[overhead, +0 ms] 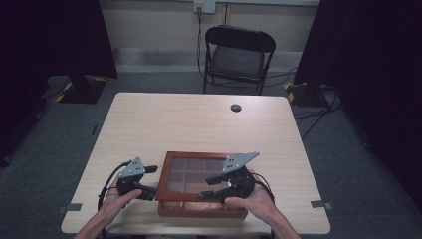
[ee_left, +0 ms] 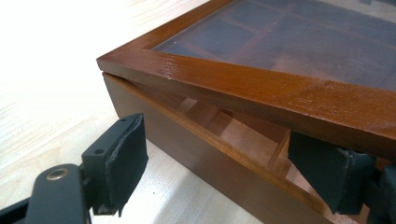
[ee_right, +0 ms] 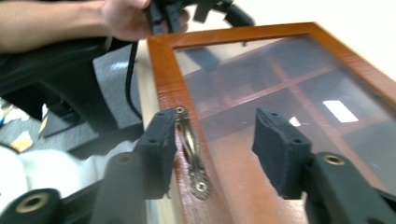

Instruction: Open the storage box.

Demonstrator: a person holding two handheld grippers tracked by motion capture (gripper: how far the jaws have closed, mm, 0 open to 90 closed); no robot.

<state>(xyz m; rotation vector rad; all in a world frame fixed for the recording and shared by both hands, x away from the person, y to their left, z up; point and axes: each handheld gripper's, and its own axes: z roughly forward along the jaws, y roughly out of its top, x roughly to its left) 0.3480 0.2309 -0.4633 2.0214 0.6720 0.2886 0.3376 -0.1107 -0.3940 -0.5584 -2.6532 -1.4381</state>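
On the left of the high view, the left gripper (overhead: 149, 183) is resting low at the left side of the wooden box (overhead: 201, 206), held in the person's left hand (overhead: 118, 201). In the left gripper view its jaws are standing apart: one pad (ee_left: 122, 161) is hanging free over the worktop (ee_left: 51, 107) outside the box wall, while the other pad (ee_left: 327, 175) is reaching into the narrow gap between the box's base and the raised edge of the lid (ee_left: 243, 88). It is gripping nothing; whether the inner pad is touching the lid's underside I cannot tell.

The box is sitting near the front edge of the worktop (overhead: 199, 124), between the two hands. Its lid (overhead: 196, 174), a brown frame around a glass pane, is lying slightly lifted at the left side, and wooden dividers are showing through the glass.

On the right, the right gripper (overhead: 211, 186) is hovering over the lid's front rail, held by the right hand (overhead: 251, 199). In the right gripper view its jaws are standing open, one pad (ee_right: 161, 144) just beside the small metal handle (ee_right: 191, 156) on the frame and the other pad (ee_right: 280, 151) over the glass (ee_right: 289, 88). Neither pad is pressing on the handle, so this gripper is holding nothing. The other hand (ee_right: 126, 18) is showing at the far corner of the lid.
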